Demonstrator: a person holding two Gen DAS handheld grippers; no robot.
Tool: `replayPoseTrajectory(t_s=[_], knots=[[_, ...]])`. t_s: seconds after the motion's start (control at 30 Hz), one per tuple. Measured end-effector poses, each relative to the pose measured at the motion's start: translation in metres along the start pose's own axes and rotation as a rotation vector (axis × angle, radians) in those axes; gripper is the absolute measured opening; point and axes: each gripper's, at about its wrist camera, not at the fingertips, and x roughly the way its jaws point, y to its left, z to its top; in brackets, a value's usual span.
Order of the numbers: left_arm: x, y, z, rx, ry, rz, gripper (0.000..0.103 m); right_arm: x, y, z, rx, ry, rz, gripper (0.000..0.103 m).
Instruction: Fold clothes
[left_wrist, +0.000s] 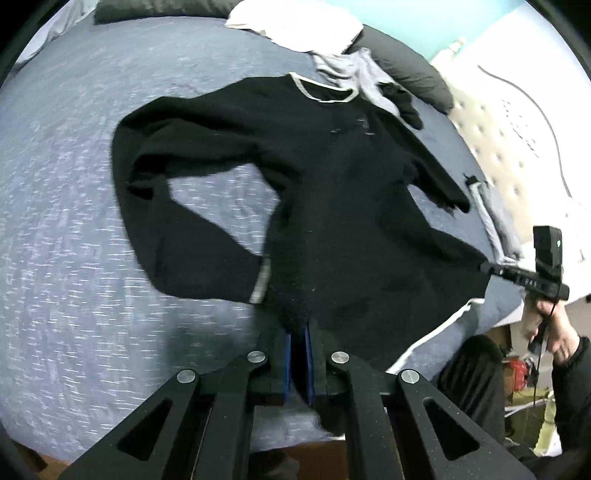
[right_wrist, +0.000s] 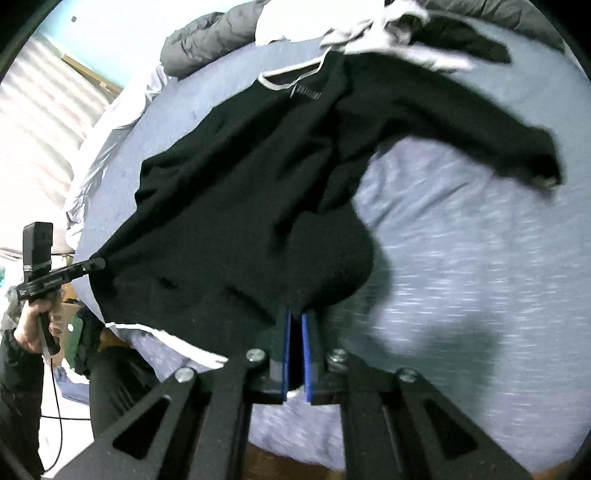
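Note:
A black long-sleeved sweater (left_wrist: 332, 184) with a pale-trimmed collar lies spread on the blue-grey bedspread (left_wrist: 74, 184), collar far from me. My left gripper (left_wrist: 299, 326) is shut on its bottom hem at one corner, blue pads pinching the cloth. In the same view, my right gripper (left_wrist: 485, 266) grips the other hem corner at the right. In the right wrist view, the right gripper (right_wrist: 295, 317) is shut on the sweater (right_wrist: 240, 184), and the left gripper (right_wrist: 96, 263) bites the hem at the far left. The hem is stretched taut between them. One sleeve (right_wrist: 517, 147) trails out to the right.
A heap of white and grey clothes (left_wrist: 295, 22) and a dark pillow (left_wrist: 410, 70) lie beyond the collar. A pale tufted panel (left_wrist: 498, 147) runs along the bed's right side. The person's hand (left_wrist: 554, 325) holds the right gripper past the bed's near edge.

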Motion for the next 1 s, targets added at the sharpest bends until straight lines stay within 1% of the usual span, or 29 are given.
replayPoseTrajectory(t_s=[0.1, 0.2, 0.27, 0.3, 0.33, 0.4, 0.43, 0.53, 0.57, 0.6, 0.67, 0.73, 0.8, 0.9, 0.93, 0.97, 1.0], knots=[[0.01, -0.017, -0.003, 0.041, 0.026, -0.007, 0.006, -0.024, -0.011, -0.007, -0.01, 0.001, -0.063, 0.005], [0.028, -0.023, -0.005, 0.049, 0.071, 0.012, 0.006, -0.018, -0.029, -0.022, -0.006, 0.059, -0.111, 0.005], [0.038, -0.018, -0.008, 0.03, 0.102, 0.026, 0.006, 0.005, -0.04, -0.036, 0.038, 0.115, -0.098, 0.005], [0.041, -0.014, -0.009, 0.025, 0.113, 0.034, 0.006, 0.011, -0.046, -0.039, 0.056, 0.134, -0.078, 0.008], [0.044, -0.011, -0.011, 0.02, 0.124, 0.042, 0.006, 0.021, -0.049, -0.044, 0.083, 0.165, -0.053, 0.008], [0.045, -0.002, -0.014, -0.001, 0.132, 0.046, 0.006, 0.025, -0.054, -0.046, 0.089, 0.163, -0.082, 0.012], [0.045, 0.0, -0.016, -0.012, 0.13, 0.041, 0.006, 0.021, -0.056, -0.043, 0.096, 0.141, -0.09, 0.013], [0.045, 0.002, -0.019, -0.026, 0.122, 0.037, 0.006, 0.008, -0.068, -0.035, 0.136, 0.062, -0.099, 0.023], [0.046, 0.001, -0.019, -0.024, 0.122, 0.04, 0.006, 0.004, -0.072, -0.032, 0.15, 0.037, -0.1, 0.031], [0.046, 0.0, -0.018, -0.02, 0.12, 0.043, 0.006, 0.003, -0.075, -0.029, 0.151, 0.027, -0.111, 0.035], [0.046, -0.001, -0.018, -0.017, 0.119, 0.041, 0.006, 0.007, -0.076, -0.026, 0.151, 0.037, -0.121, 0.036], [0.047, -0.002, -0.018, -0.017, 0.118, 0.035, 0.007, 0.019, -0.077, -0.03, 0.147, 0.076, -0.092, 0.038], [0.049, -0.002, -0.018, -0.023, 0.121, 0.028, 0.007, 0.033, -0.075, -0.035, 0.136, 0.116, -0.054, 0.045], [0.051, -0.003, -0.019, -0.029, 0.123, 0.024, 0.007, 0.042, -0.065, -0.04, 0.102, 0.123, -0.06, 0.046], [0.052, -0.003, -0.02, -0.028, 0.121, 0.024, 0.007, 0.046, -0.064, -0.041, 0.101, 0.137, -0.049, 0.046], [0.051, -0.004, -0.02, -0.023, 0.116, 0.027, 0.007, 0.051, -0.063, -0.042, 0.099, 0.151, -0.037, 0.043], [0.05, -0.004, -0.021, -0.015, 0.106, 0.033, 0.007, 0.054, -0.061, -0.044, 0.094, 0.162, -0.032, 0.029]])
